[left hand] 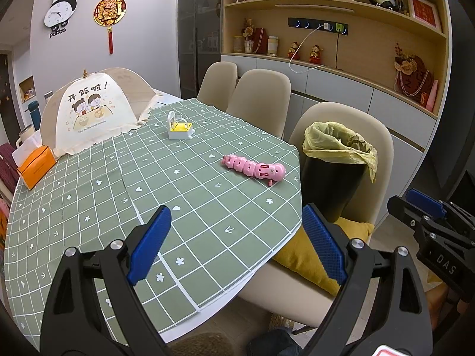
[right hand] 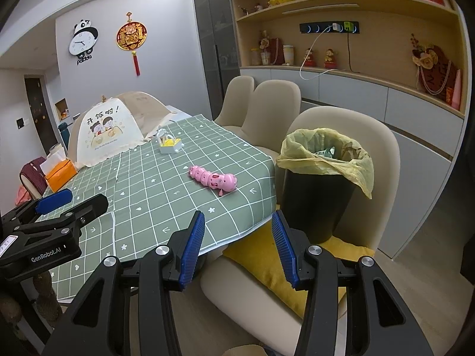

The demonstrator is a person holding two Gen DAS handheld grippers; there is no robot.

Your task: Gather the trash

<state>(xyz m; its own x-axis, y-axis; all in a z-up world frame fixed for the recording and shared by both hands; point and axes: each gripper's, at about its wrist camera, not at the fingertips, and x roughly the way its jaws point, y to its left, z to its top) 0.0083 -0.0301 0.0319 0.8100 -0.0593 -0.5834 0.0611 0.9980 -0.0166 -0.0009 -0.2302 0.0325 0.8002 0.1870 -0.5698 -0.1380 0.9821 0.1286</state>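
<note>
While both grippers [left hand: 237, 243] [right hand: 237, 246] gape, bin [right hand: 319, 201] sits w/ trash.

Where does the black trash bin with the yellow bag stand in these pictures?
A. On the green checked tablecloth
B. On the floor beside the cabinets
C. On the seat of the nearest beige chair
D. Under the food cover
C: the trash bin stands on the yellow cushion of the nearest chair, beside the table's edge, with its yellow bag folded over the rim.
</note>
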